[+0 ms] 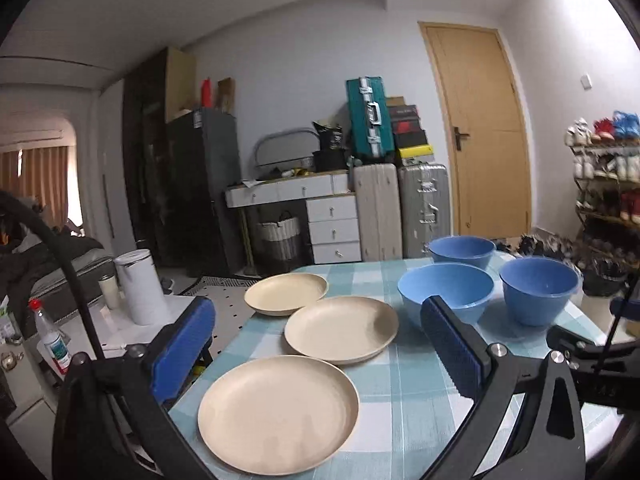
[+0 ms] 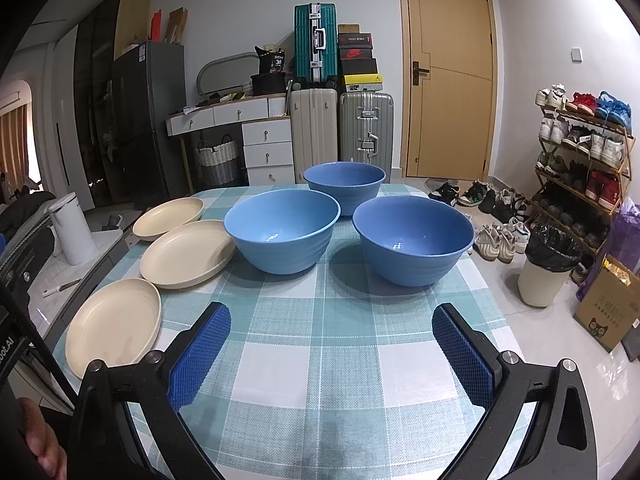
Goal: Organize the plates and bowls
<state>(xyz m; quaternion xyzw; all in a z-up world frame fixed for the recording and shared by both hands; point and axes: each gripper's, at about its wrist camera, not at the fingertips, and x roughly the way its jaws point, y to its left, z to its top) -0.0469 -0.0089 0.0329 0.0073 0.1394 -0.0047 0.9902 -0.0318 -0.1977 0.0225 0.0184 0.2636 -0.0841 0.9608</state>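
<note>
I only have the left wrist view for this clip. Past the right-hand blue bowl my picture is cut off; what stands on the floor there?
Observer: A white bin with a black liner, just past the table's right edge.
Operator: And the right hand-held gripper? I barely see it.
Observer: The right hand-held gripper is open over bare tablecloth, nothing between its pads.
Operator: Do the two nearer bowls touch?
Observer: No. The left near bowl and the right near bowl stand apart, with cloth showing between them.
</note>
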